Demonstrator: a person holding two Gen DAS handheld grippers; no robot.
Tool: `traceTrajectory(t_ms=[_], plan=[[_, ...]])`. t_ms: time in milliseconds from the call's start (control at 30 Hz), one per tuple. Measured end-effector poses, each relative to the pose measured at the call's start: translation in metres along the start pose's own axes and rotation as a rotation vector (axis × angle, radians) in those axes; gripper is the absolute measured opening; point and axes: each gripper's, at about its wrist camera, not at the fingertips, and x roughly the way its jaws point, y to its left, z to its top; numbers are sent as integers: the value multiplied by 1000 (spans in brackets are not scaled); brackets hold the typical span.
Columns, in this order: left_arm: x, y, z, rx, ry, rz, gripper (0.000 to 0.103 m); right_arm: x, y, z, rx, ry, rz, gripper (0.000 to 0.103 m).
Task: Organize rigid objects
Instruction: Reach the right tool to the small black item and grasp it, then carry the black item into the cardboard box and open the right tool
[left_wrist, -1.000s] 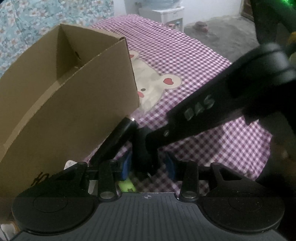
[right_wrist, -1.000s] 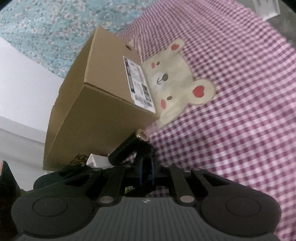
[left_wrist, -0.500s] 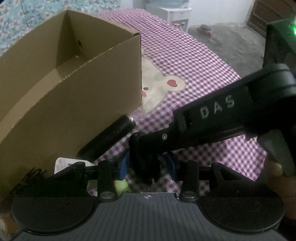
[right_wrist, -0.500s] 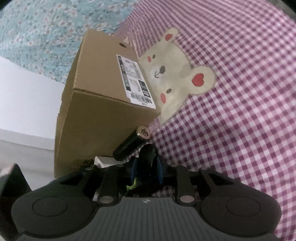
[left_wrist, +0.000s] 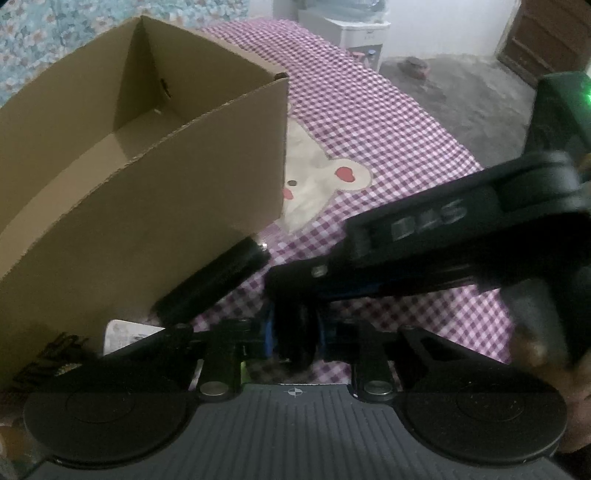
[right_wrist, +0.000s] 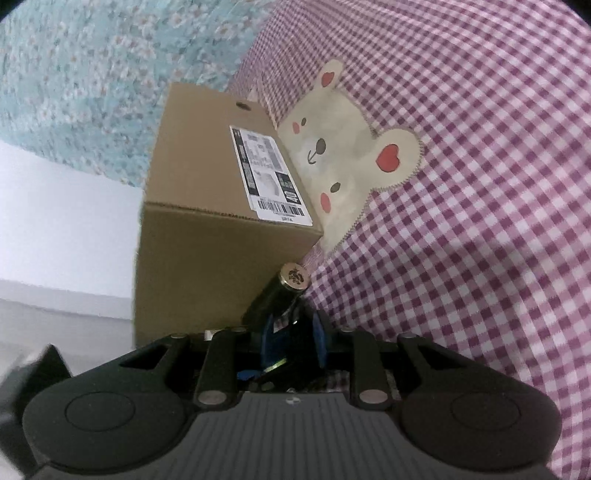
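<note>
The open-topped brown cardboard box (left_wrist: 166, 206) stood ahead and to the left of the left claw (left_wrist: 295, 334). As much of its inside as the left wrist view showed was bare cardboard floor and walls. From the right claw (right_wrist: 291, 332) the same box rose ahead and slightly left, with a white printed shipping label (right_wrist: 266, 177) on its end face. The black metal cylinder with a brass-coloured end cap (right_wrist: 284, 291) lay on the purple-and-white checked cloth (right_wrist: 480, 184). It was just ahead of both claws, slanting along the foot of the box, its capped end pointing away. A small white printed card (left_wrist: 129, 332) lay left of the left claw, beside the box. A cream bear patch with red heart ears (left_wrist: 314, 184) was sewn on the cloth further ahead. The left claw's blue pads were closed narrow, with the dark tip of the right claw reaching down between them from the right; what they pressed on could not be told. The right claw's pads stood slightly parted, with something dark and indistinct between them.
</note>
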Motion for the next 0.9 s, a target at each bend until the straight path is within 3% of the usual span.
traceTrajectory(t_ms=[167, 333, 600, 733, 900], plan=[[-10, -4, 1, 4, -35, 10, 20, -5, 15, -4, -43, -24, -38, 21], [-44, -14, 4, 26, -127, 18, 20, -29, 42, -10, -115, -92, -52, 21], [-136, 21, 10, -100, -340, 57, 20, -62, 155, -20, -418, -187, -43, 21], [-160, 68, 16, -216, -349, 127, 20, -33, 209, -4, -518, -129, 19, 21], [-136, 131, 21, -390, -221, 195, 20, 52, 236, 32, -462, 68, 44, 21]])
